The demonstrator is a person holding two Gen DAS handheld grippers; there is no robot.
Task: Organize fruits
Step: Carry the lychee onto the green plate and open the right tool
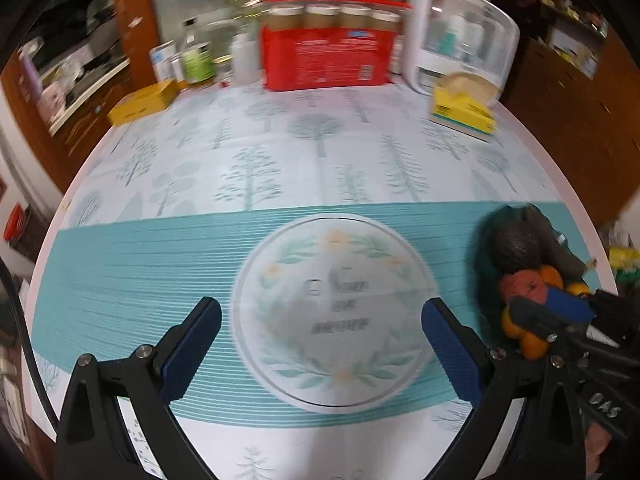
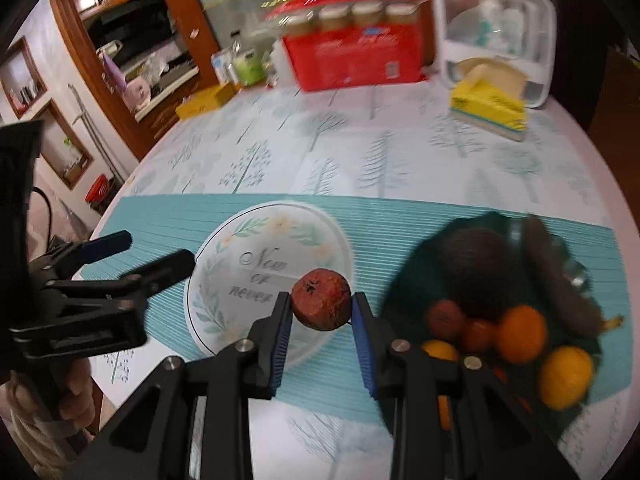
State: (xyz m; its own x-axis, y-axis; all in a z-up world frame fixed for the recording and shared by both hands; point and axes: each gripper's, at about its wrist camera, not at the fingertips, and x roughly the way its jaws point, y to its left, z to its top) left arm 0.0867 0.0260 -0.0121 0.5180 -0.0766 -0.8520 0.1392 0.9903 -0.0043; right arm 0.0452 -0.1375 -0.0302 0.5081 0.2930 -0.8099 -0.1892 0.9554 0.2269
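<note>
Left wrist view: left gripper point(image 1: 320, 344) hung wide open and empty over the round plate point(image 1: 280, 376). Right wrist view: right gripper point(image 2: 321, 312) pinched a brownish-red fruit point(image 2: 321, 305) between its pads, above the plate's near edge, the fruit pile point(image 2: 520, 336) alongside. Judged mid-transfer; next, lowering onto the plate, then releasing.

Red box point(image 1: 326, 58) at table's far edge, row of jars point(image 1: 334, 16) on top. Clear-domed white container point(image 1: 460, 36) beside it. Yellow boxes point(image 1: 142, 102) point(image 1: 462, 114) left and right. Tree-print tablecloth point(image 1: 280, 152).
</note>
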